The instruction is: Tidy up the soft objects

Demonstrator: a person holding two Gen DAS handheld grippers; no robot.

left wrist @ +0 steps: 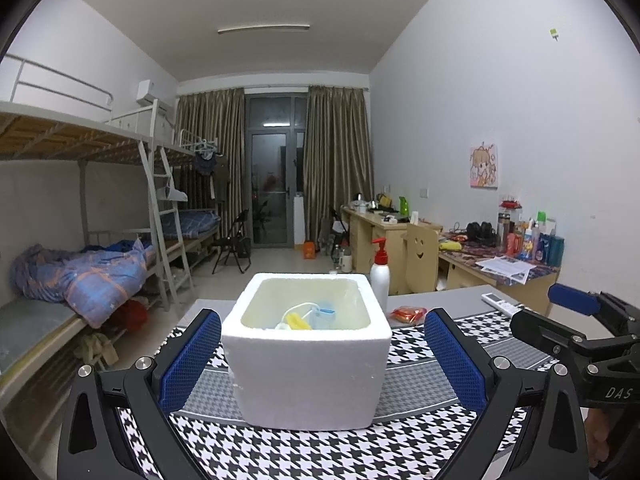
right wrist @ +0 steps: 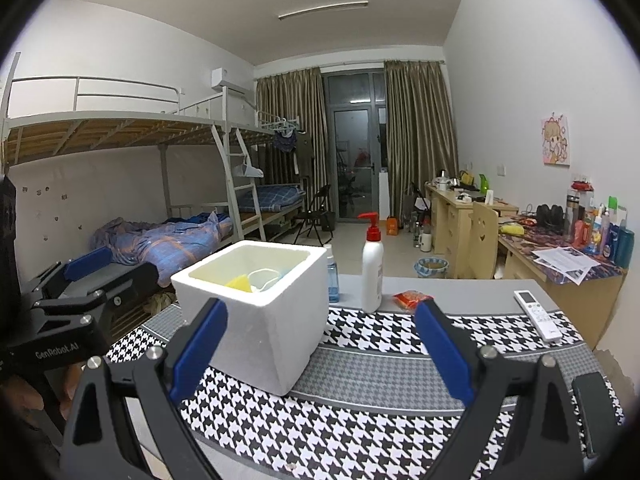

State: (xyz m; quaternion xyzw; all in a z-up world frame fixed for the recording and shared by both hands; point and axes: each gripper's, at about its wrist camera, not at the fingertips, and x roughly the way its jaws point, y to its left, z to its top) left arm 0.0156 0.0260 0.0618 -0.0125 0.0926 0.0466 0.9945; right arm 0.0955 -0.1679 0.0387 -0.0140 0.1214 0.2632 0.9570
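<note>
A white foam box (left wrist: 308,368) stands on the houndstooth mat (left wrist: 280,452). Inside it lie a yellow sponge (left wrist: 298,322) and a blue-and-white soft item (left wrist: 322,314). My left gripper (left wrist: 320,356) is open, its blue pads on either side of the box, empty. My right gripper (right wrist: 320,350) is open and empty, to the right of the box (right wrist: 256,312), above the mat (right wrist: 360,432). The yellow sponge (right wrist: 240,282) shows over the box rim. A red-orange packet (right wrist: 412,299) lies on the table behind the mat, also seen in the left wrist view (left wrist: 408,314).
A white pump bottle with red top (right wrist: 372,268) and a small blue bottle (right wrist: 332,278) stand behind the box. A white remote (right wrist: 538,314) lies at the mat's right end. Bunk beds stand on the left, desks on the right.
</note>
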